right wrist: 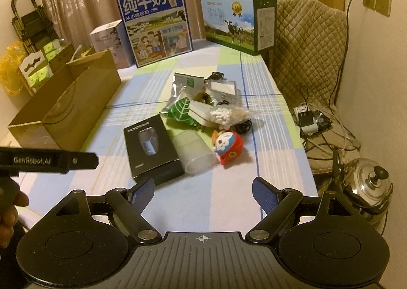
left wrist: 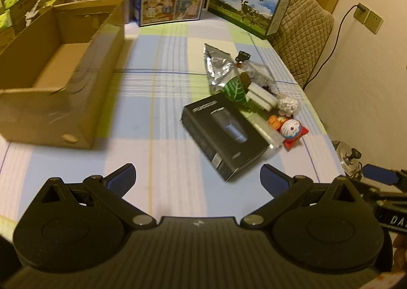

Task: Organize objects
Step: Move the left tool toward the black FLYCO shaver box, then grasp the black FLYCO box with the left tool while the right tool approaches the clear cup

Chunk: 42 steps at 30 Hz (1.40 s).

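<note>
A pile of small items lies mid-table: a black shaver box (left wrist: 223, 133) (right wrist: 151, 145), a clear plastic cup on its side (right wrist: 194, 153), a red cartoon toy (right wrist: 228, 145) (left wrist: 292, 130), a green leaf packet (right wrist: 181, 110) (left wrist: 234, 90), a silver foil bag (left wrist: 218, 67) (right wrist: 183, 84), a white box (right wrist: 203, 112) and a bag of cotton swabs (right wrist: 223, 114). An open cardboard box (left wrist: 51, 80) (right wrist: 66, 105) stands at the left. My left gripper (left wrist: 198, 178) is open just short of the shaver box. My right gripper (right wrist: 203, 192) is open, holding nothing.
Two milk cartons (right wrist: 155, 25) (right wrist: 237, 23) and a white box (right wrist: 105, 35) stand at the table's far end. A quilted chair (right wrist: 307, 42) sits at the right, with a steel kettle (right wrist: 367, 184) and a power strip (right wrist: 306, 117) on the floor. A hand (right wrist: 10, 210) grips the left tool.
</note>
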Tool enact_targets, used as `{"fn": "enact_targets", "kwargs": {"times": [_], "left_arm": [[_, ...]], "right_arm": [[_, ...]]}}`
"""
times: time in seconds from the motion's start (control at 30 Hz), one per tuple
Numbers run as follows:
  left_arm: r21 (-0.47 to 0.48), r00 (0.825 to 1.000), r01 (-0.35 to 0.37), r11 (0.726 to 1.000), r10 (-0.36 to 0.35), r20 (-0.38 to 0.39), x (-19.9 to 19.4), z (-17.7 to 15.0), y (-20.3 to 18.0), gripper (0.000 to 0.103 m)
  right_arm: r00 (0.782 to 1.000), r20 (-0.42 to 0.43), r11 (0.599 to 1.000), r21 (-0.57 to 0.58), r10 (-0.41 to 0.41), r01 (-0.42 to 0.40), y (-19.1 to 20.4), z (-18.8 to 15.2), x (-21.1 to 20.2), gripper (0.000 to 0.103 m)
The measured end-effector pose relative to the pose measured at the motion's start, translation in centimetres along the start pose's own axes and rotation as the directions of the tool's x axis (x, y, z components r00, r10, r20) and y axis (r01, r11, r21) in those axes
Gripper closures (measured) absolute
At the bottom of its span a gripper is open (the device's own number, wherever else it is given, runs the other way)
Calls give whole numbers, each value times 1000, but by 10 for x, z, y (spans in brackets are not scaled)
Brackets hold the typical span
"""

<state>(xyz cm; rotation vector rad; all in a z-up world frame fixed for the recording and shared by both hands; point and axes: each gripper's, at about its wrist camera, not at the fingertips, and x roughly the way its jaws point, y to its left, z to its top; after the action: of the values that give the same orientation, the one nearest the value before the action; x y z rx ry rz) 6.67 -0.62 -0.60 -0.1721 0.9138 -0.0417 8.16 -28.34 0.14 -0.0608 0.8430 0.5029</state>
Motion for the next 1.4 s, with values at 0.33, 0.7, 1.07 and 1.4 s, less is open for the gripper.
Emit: {"fn": "enact_targets", "kwargs": {"times": [0.33,0.7,1.07,1.4], "left_arm": [[-8,999,-14,1000,14,-34,59,34,-26,1],[-33,995,-22,999,19,-95,127,46,-42,1],[21,991,-90,996,92,-97,120,42,-3,1],[8,993,-23,1000,24,-119,145,57,-35,0]], "right_arm": [[1000,-28,998,67,2,0,-26,18,42,31],[997,-72,993,117,-18,26,-46,16,62,30],[995,-93,999,-3,48,-49,-19,27,87,30],[990,-136,999,-23,-28,25,-27,24,89,30]]}}
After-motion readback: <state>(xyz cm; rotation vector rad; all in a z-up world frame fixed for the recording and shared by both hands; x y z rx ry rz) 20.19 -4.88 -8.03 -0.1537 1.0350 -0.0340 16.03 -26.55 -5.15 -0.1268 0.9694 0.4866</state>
